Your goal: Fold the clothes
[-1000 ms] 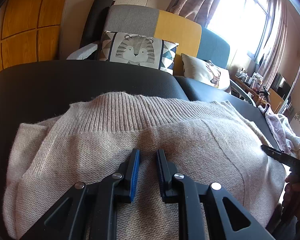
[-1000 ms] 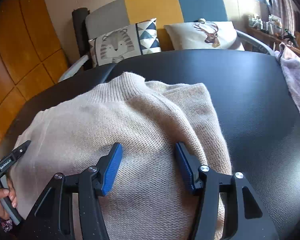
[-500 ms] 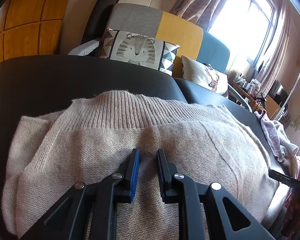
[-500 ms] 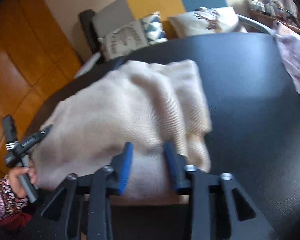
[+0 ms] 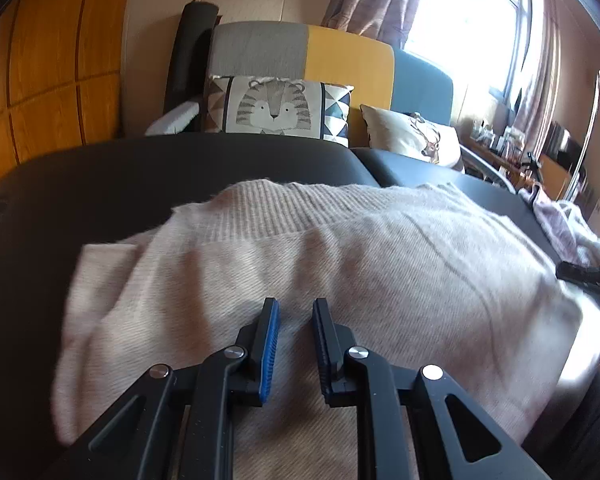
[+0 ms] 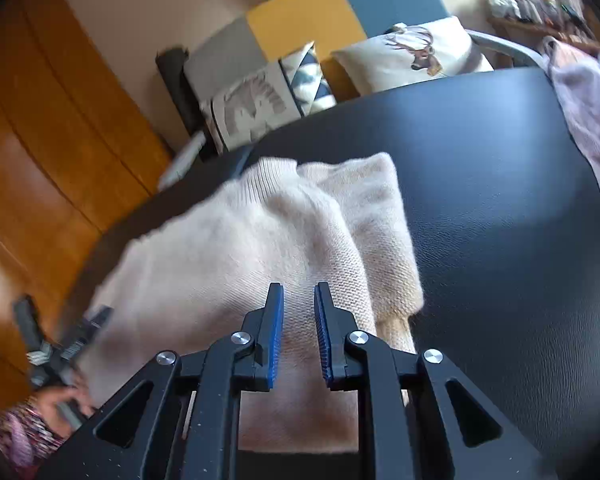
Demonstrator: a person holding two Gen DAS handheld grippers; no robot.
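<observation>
A wide black padded surface (image 6: pixel 500 208) fills the foreground of a sunlit living room, with a sofa of grey, yellow and blue panels (image 5: pixel 340 60) behind it carrying a tiger-print cushion (image 5: pixel 276 108), a bright window (image 5: pixel 468 20) to the right and orange wood panelling (image 6: pixel 40 160) on the left. A beige knit sweater (image 5: pixel 340 264) lies across the surface directly under and ahead of both tools, ribbed neck on the far side. A second earlier the right gripper (image 6: pixel 299 332) stood wide over the knit; its jaws have since narrowed to a small gap with sweater fabric between the blue pads, and it has drawn back to the near hem. The left gripper (image 5: pixel 296 344) keeps the same narrow gap, also over fabric. Both appear to pinch the hem, though blur leaves the grip unsure, which suggests the fold away from the person is about to begin. A pale crumpled garment (image 6: pixel 584 108) waits well to the right.
</observation>
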